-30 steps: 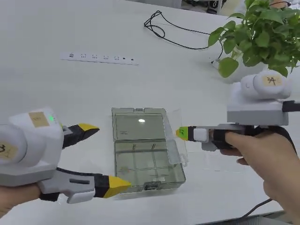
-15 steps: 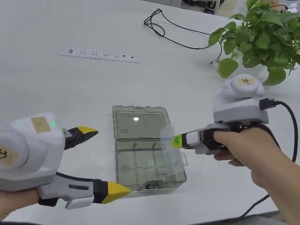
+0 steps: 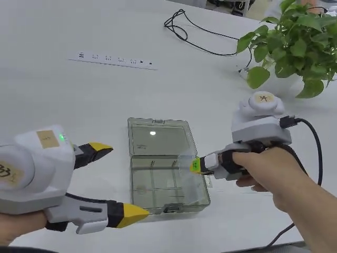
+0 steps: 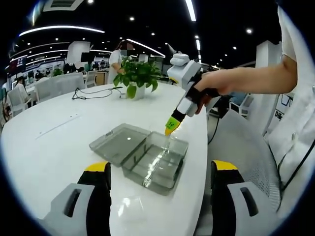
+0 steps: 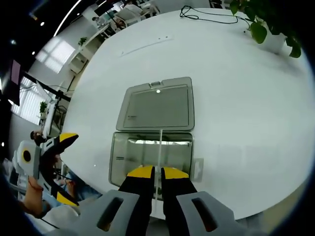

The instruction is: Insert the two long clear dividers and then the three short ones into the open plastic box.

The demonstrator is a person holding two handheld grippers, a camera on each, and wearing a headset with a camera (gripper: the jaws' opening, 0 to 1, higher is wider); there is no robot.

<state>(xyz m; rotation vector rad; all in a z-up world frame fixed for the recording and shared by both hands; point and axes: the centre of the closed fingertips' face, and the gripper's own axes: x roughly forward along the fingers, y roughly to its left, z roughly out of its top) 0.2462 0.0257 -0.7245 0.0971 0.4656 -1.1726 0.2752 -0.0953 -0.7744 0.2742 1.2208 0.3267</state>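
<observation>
One divider (image 5: 161, 147) edge-on, right gripper (image 5: 153, 172) pinching it

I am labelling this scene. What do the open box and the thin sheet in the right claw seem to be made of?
The open box looks like glossy, smoke-tinted see-through plastic: the table shows through, and its lid carries a bright glint. The sheet in the right claw looks like clear, probably stiff plastic: it stands straight.
</observation>
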